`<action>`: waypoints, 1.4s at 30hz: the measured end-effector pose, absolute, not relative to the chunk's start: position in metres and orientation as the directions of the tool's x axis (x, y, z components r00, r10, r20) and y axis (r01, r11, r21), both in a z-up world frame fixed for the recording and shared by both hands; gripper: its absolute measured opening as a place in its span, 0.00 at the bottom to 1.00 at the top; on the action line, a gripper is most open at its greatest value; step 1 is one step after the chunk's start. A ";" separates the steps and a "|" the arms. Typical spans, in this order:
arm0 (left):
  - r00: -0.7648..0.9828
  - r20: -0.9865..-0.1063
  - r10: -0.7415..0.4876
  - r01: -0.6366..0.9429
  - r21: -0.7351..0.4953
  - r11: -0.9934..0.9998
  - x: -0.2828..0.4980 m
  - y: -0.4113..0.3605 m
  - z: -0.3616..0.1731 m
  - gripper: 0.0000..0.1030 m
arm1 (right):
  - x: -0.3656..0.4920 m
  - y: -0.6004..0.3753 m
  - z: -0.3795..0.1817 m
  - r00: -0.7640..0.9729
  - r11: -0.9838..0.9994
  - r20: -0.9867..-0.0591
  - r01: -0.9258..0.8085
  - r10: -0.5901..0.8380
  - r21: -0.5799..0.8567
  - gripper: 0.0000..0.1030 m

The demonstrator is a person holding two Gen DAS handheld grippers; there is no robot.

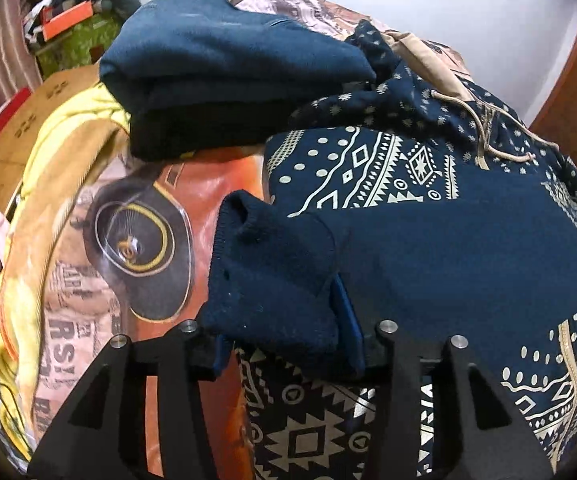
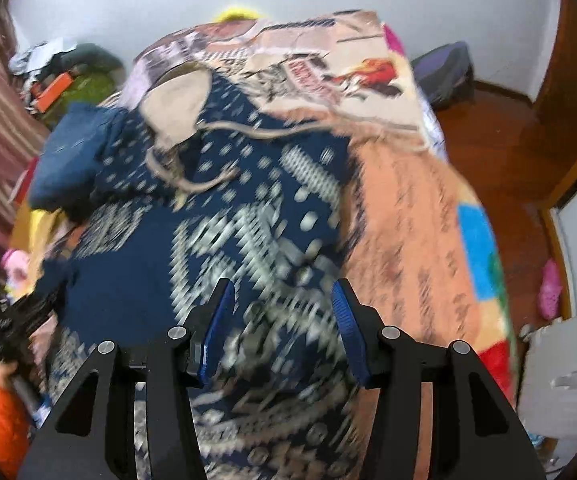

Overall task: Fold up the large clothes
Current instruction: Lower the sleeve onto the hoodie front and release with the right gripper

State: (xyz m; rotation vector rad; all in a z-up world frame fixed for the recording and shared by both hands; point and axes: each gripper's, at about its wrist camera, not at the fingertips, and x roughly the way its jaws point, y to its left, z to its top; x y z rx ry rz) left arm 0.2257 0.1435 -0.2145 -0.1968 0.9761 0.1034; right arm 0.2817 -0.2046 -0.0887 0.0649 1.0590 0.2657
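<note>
Between the left gripper's (image 1: 284,344) fingers sits the hoodie's (image 1: 428,232) navy cuff (image 1: 272,280), clamped; the patterned body spreads ahead and to its right on the blanket (image 1: 100,280). Ahead-left lies a folded navy garment (image 1: 216,72). Over the hoodie (image 2: 216,240), the right gripper (image 2: 284,320) hangs wide apart, holding nothing.

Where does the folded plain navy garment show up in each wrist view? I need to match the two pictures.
Left wrist: folded navy garment sits upper centre-left, stacked beyond the patterned hoodie.
Right wrist: blurred, at the left edge, mid-height, partly behind the hoodie.
Shared landmark: the hoodie's tan drawstring.
</note>
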 end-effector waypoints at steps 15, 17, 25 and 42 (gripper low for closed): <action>0.598 -0.801 -0.026 -0.169 -0.158 0.973 0.225 0.151 -0.189 0.46 | 0.311 -0.246 -0.110 0.518 1.000 -0.855 -0.001 0.020 0.022 0.45; 0.597 -0.802 -0.010 -0.179 -0.145 0.973 0.225 0.152 -0.191 0.49 | 0.312 -0.257 -0.117 0.498 0.999 -0.866 0.034 -0.043 -0.031 0.45; 0.522 -0.852 0.032 -0.202 -0.087 0.976 0.228 0.154 -0.215 0.50 | 0.299 -0.276 -0.123 0.467 0.999 -0.884 0.032 0.003 0.020 0.45; 0.757 -0.654 -0.001 -0.043 -0.051 0.998 0.308 0.128 -0.068 0.50 | 0.344 -0.199 -0.011 0.639 0.962 -0.720 -0.181 0.271 0.202 0.46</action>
